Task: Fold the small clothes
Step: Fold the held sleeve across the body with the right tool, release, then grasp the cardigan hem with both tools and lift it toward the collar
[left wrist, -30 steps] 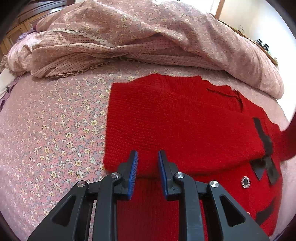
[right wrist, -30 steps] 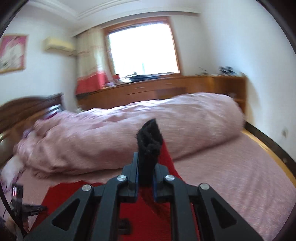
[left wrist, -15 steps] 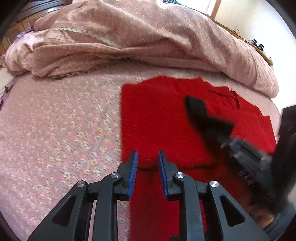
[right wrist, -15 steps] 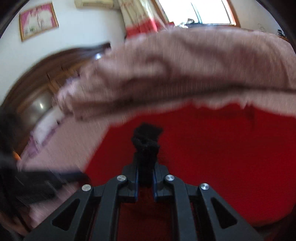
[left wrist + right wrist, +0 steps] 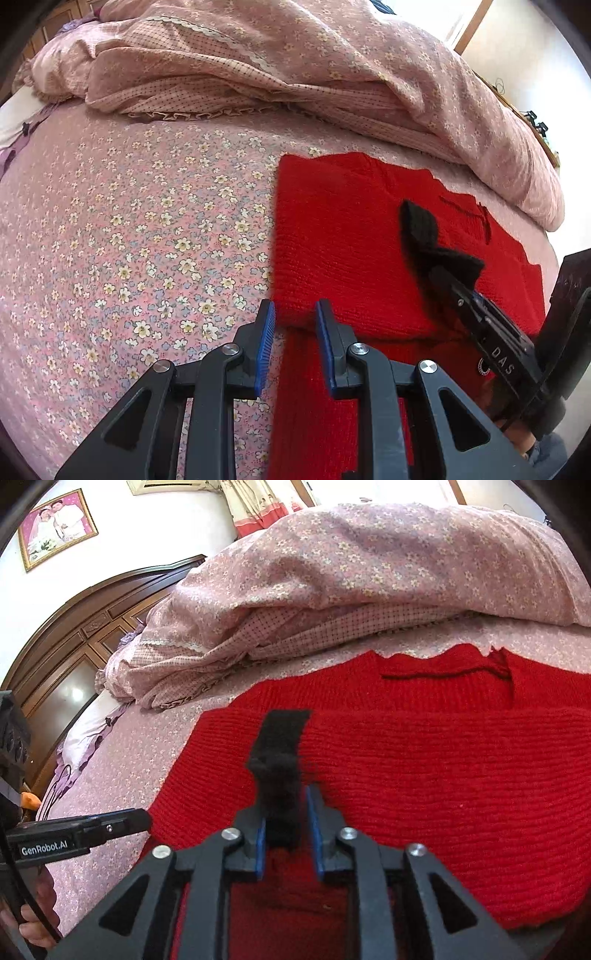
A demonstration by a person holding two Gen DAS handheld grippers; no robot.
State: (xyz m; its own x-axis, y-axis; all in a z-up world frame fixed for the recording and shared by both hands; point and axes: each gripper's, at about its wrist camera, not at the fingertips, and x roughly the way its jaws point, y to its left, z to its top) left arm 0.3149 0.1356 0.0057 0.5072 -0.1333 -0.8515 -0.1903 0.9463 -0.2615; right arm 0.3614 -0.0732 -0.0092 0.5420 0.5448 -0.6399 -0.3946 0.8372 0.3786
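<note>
Bed sheet (image 5: pixel 155 236): pink with small flowers, bare on the far left; it is the surface for the folding.
Left claw (image 5: pixel 293 321): jaws apart and holding nothing, straddling the near-left corner of the folded layer, probably to pin or catch that edge while the other side is laid over.
Sweater (image 5: pixel 343 236): red knit, lying flat on the sheet right of centre, its neckline toward the quilt; one layer is already folded across it, so the fold looks partly done.
Black cuff (image 5: pixel 280 746): the dark end of a sleeve, draped across the red body, apparently being brought over to tuck the sleeve inside the outline.
Right claw (image 5: pixel 286 834): the cuff sits between its blue pads, but the right pad shows a gap, so I cannot tell whether it grips or has let go.
Quilt (image 5: pixel 295 62): bunched pink bedding just beyond the neckline; it limits room to slide the sweater away.
Headboard (image 5: pixel 74 635): dark wood, well apart, no obstacle.
</note>
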